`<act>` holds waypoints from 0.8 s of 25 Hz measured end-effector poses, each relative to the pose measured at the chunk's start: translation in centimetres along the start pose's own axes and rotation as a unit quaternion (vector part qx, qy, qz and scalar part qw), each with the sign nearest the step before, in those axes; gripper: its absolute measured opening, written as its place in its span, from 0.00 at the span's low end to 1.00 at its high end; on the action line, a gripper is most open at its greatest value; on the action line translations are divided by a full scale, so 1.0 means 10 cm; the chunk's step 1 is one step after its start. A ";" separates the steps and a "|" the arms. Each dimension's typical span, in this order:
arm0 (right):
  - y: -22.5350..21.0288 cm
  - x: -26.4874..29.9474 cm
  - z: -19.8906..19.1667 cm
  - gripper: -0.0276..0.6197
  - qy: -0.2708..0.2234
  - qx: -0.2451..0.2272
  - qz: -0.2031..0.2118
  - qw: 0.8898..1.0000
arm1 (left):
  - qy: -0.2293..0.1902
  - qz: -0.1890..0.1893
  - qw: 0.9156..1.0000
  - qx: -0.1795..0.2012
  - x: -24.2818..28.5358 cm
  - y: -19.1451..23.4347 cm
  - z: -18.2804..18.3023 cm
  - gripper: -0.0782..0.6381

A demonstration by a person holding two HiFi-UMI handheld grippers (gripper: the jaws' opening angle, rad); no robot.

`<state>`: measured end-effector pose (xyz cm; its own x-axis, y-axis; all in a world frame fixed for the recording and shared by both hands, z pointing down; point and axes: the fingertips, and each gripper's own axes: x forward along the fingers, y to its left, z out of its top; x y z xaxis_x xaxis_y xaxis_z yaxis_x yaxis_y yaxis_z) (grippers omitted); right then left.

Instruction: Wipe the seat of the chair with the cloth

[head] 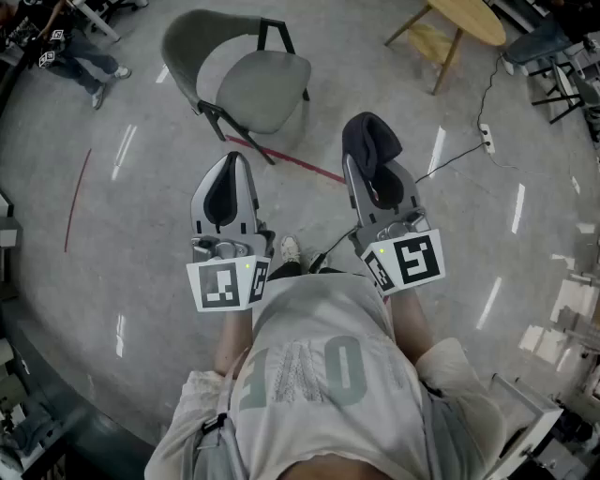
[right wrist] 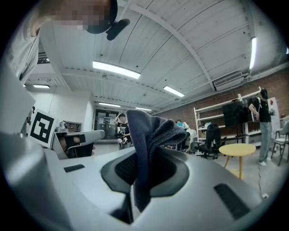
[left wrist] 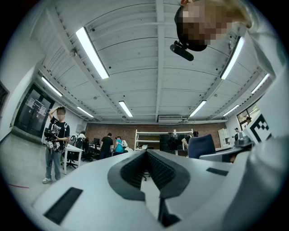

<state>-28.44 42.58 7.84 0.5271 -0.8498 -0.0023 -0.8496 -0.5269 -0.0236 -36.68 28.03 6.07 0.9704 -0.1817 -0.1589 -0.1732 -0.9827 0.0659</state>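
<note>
The chair (head: 262, 89) stands on the floor ahead of me, with a grey seat, a grey-green curved back (head: 187, 47) and black legs. Both grippers are held up in front of my chest, well short of it. My right gripper (head: 370, 159) is shut on a dark blue-grey cloth (head: 372, 139), which bunches up above the jaws. In the right gripper view the cloth (right wrist: 151, 133) stands pinched between the black pads of the right gripper (right wrist: 143, 164). My left gripper (head: 229, 169) is shut with nothing in it; in its own view the left gripper (left wrist: 146, 155) has jaws that meet. Neither gripper view shows the chair.
A red tape line (head: 291, 157) runs on the floor just before the chair. A round wooden table (head: 469, 19) stands at the far right, with a power strip and cable (head: 486, 136) near it. A person (head: 80, 56) is at the far left. Others stand by desks (left wrist: 56, 144).
</note>
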 end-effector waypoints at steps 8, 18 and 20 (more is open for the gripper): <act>-0.12 -0.02 -0.06 0.12 0.009 -0.002 -0.003 1.000 | 0.005 0.003 1.000 0.000 0.03 -0.06 -0.05 0.13; -0.40 -0.27 -0.15 0.12 -0.003 0.039 -0.009 0.999 | 0.009 0.009 1.000 0.000 0.03 -0.27 -0.13 0.13; -0.48 -0.28 -0.22 0.12 0.003 0.039 -0.012 0.999 | 0.009 0.005 1.000 0.003 0.08 -0.32 -0.19 0.13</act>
<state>-25.91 47.48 10.19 0.5463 -0.8376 0.0053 -0.8329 -0.5439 -0.1021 -35.06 31.14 7.57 0.9717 -0.1905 -0.1397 -0.1835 -0.9811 0.0611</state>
